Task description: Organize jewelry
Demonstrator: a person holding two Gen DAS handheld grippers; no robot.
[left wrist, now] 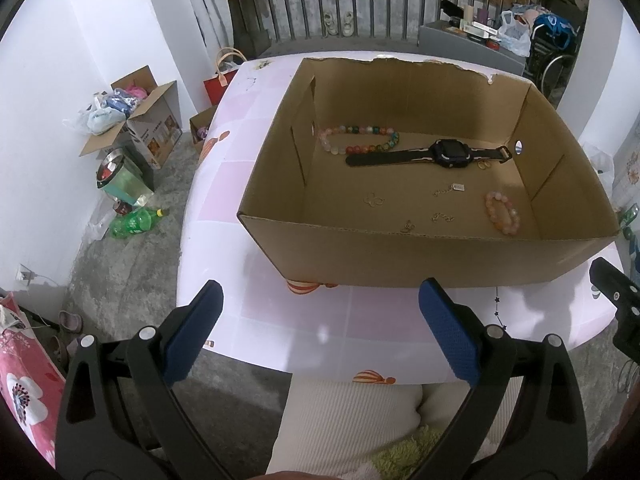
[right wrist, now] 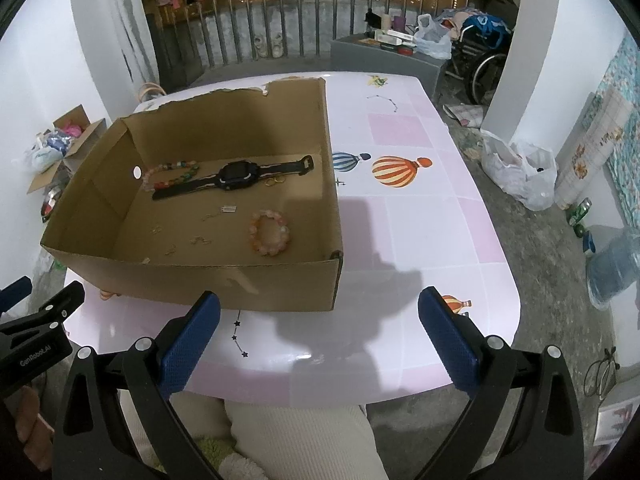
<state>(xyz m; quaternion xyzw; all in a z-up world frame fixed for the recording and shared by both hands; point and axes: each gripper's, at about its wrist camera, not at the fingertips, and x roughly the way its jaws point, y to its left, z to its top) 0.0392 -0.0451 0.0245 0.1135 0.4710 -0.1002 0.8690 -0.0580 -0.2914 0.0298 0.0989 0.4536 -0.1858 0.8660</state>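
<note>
A cardboard box [left wrist: 432, 258] [right wrist: 224, 286] sits on the table with jewelry inside. A multicoloured bead necklace [left wrist: 360, 138] [right wrist: 170, 174] lies at the back left, a black watch [left wrist: 444, 153] [right wrist: 236, 176] across the middle, and a pink bead bracelet [left wrist: 503, 213] [right wrist: 269, 232] at the front right. Small gold rings [left wrist: 484, 165] [right wrist: 275, 181] and thin chains [left wrist: 442, 217] [right wrist: 199, 241] lie on the box floor. My left gripper [left wrist: 320, 334] hangs open and empty before the box's near wall. My right gripper [right wrist: 320, 340] is open and empty over the table's front edge, right of the box.
The table [right wrist: 420, 216] has a pink-checked cloth with balloon prints. A person's light-trousered lap [left wrist: 348, 424] is under the front edge. Boxes and bottles [left wrist: 132, 128] crowd the floor at left; a white bag [right wrist: 520, 172] and a water jug [right wrist: 612, 268] stand at right.
</note>
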